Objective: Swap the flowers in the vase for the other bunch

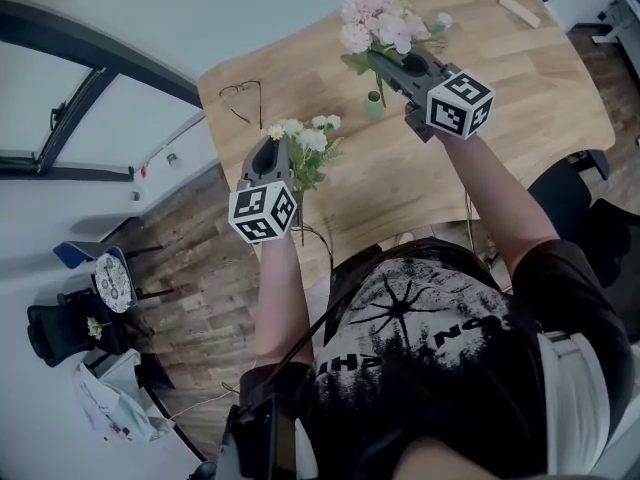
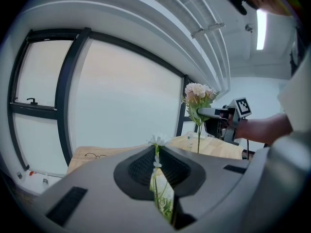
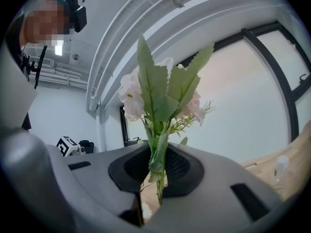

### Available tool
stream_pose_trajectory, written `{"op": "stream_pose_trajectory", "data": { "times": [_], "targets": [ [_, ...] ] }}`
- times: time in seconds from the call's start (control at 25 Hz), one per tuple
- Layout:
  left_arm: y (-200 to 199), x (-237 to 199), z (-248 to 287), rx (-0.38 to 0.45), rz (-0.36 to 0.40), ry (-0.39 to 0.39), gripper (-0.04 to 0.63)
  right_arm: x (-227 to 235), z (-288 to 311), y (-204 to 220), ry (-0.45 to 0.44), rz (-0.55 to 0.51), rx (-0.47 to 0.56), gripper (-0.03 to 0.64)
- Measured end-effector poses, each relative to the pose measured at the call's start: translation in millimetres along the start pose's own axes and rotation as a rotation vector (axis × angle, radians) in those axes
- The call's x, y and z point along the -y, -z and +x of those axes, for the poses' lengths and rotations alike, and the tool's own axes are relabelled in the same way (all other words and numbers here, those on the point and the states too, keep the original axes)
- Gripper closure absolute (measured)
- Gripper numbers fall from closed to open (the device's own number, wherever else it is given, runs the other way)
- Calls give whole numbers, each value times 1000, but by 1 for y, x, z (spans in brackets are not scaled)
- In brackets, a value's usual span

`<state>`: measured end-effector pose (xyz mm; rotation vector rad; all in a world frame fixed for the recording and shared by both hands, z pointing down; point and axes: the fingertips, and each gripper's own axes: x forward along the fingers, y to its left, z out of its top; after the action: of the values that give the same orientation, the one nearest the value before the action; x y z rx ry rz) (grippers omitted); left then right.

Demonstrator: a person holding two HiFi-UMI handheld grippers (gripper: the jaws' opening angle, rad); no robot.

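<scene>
My left gripper point(image 1: 272, 150) is shut on the thin stems of a bunch of small white daisies point(image 1: 306, 140), held upright over the table's near left edge. In the left gripper view the daisy stems point(image 2: 156, 165) are pinched between the jaws. My right gripper point(image 1: 382, 60) is shut on a bunch of pale pink flowers point(image 1: 380, 20) further back. Its stems hang just above a small green vase point(image 1: 374, 104) standing on the wooden table point(image 1: 520, 98). The right gripper view shows the pink bunch's green leaves point(image 3: 158, 93) rising from the closed jaws.
A pair of glasses point(image 1: 241, 98) lies on the table's left part, and a small wooden block point(image 1: 519, 10) at its far right. A dark chair point(image 1: 563, 196) stands at the table's near right. Large windows point(image 2: 121, 96) run along the left.
</scene>
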<state>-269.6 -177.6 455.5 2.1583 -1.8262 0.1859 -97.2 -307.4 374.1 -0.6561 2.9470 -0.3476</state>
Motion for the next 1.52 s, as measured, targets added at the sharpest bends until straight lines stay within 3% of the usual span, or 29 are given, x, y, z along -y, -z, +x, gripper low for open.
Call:
{"op": "stream_pose_trajectory", "data": {
  "times": [1.08, 1.52],
  "targets": [
    [37, 38, 54, -133, -2, 118, 561, 35, 21, 53, -23, 25, -16, 572],
    [27, 40, 65, -152, -20, 144, 561, 47, 21, 73, -11, 54, -44, 572]
  ]
}}
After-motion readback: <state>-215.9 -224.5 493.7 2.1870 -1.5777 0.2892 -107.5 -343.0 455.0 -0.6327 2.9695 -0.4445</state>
